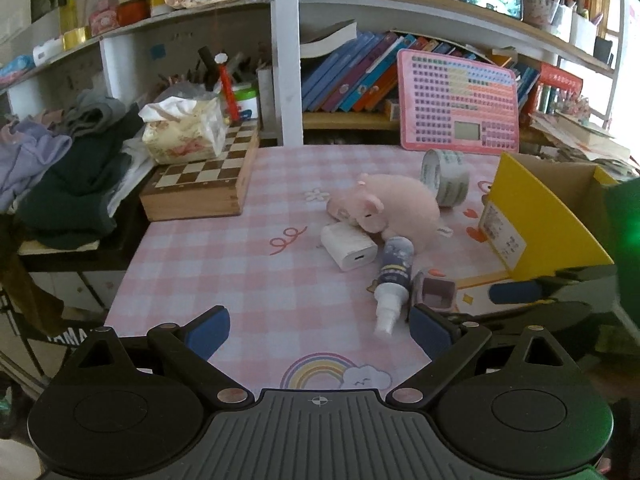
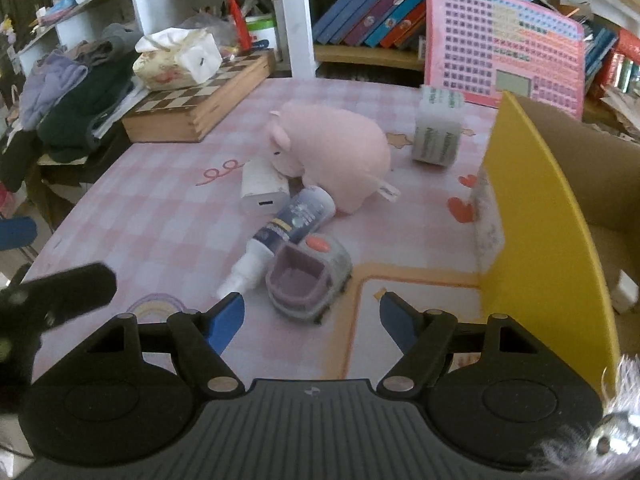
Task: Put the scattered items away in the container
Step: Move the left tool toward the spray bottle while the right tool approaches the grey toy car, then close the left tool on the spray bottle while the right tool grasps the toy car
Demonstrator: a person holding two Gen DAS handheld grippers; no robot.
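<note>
Pink checked table with scattered items, taking the plush pig as landmark. A white charger lies against the pig's snout. A spray bottle lies just in front of the pig, nozzle toward the cameras. A small grey-purple container toy touches the bottle's near side. A tape roll stands to the right of the pig, apart from it. The cardboard box, yellow-walled, stands farther right.

Right gripper: jaws apart, empty, hovering just short of the toy. Left gripper: jaws wide apart, empty, the bottle's nozzle between its blue pads without contact.
</note>
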